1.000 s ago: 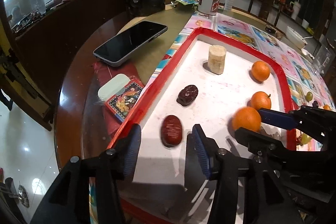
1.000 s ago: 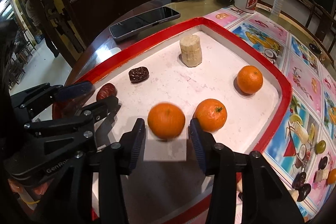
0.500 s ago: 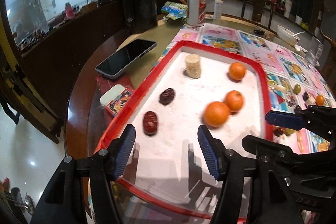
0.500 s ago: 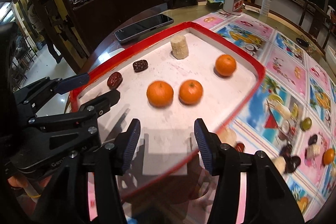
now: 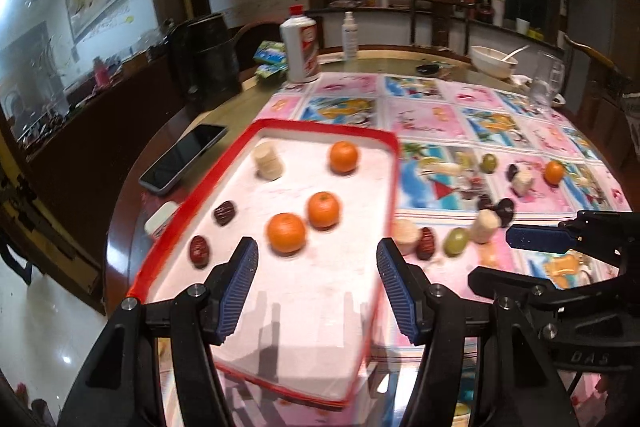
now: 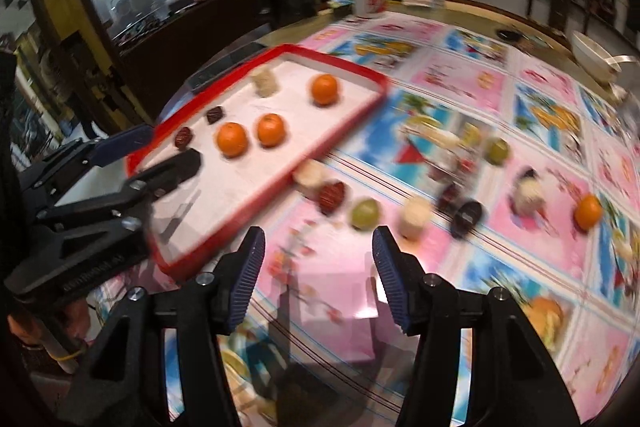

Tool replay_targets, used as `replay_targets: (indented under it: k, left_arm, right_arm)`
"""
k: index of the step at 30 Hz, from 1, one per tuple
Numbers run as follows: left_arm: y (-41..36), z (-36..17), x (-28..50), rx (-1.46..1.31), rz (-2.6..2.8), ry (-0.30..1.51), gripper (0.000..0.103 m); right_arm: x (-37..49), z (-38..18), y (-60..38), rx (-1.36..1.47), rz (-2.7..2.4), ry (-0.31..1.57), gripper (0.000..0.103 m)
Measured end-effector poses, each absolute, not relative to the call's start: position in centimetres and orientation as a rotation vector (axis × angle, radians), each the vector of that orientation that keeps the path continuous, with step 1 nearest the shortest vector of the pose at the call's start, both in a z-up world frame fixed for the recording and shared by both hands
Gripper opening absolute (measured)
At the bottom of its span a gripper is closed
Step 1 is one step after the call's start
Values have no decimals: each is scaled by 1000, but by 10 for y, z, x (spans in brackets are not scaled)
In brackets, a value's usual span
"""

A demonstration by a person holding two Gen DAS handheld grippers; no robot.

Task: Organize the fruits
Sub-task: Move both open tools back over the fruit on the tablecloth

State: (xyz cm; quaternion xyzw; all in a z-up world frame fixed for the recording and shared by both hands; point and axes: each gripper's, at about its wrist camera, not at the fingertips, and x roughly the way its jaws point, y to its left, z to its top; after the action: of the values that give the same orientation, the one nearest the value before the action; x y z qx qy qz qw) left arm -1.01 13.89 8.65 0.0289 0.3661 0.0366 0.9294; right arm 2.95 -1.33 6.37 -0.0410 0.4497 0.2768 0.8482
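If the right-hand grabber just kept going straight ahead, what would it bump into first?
Probably the green grape on the patterned cloth: it sits just beyond the gap of the open right gripper. The picture is blurred and the height is unclear, so it might pass above.

A dark smartphone [image 5: 183, 159] lies face up on the round wooden worktop [image 5: 132, 183]. Beyond the phone stands a black cylindrical canister [image 5: 208, 63]. Farther along from the phone are a white bottle with a red cap [image 5: 299, 49] and a slim spray bottle [image 5: 349, 34]. Well across the worktop from the phone sit a white bowl with a spoon [image 5: 494, 61] and a clear glass [image 5: 547, 79].
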Motion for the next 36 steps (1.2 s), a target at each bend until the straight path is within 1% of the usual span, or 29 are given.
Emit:
replay_targets:
  k: [9, 18, 26, 29, 31, 32, 33, 36]
  left_arm:
    - [93, 84, -1, 60, 12, 787, 63]
    - [27, 57, 32, 58, -100, 894, 63]
    - [10, 36, 63, 81, -110, 956, 63]
    - [8, 32, 68, 95, -130, 947, 63]
    - [10, 32, 72, 82, -148, 946, 60]
    - [12, 32, 75, 74, -157, 950, 54]
    - [12, 31, 77, 78, -170, 952, 53]
    - [12, 31, 80, 116, -217, 963, 53]
  right_arm:
    - [42, 51, -114, -14, 419, 966, 58]
    - [68, 40, -207, 75, 280, 975, 58]
    - [93, 30, -230, 122, 289, 977, 59]
    - [102, 28, -228, 100, 314, 977, 59]
    - [108, 25, -221, 60, 335, 976, 59]
    - [110, 23, -217, 41, 349, 974, 59]
    - [112, 22, -213, 25, 356, 968, 59]
    - [115, 20, -207, -11, 360, 946, 59]
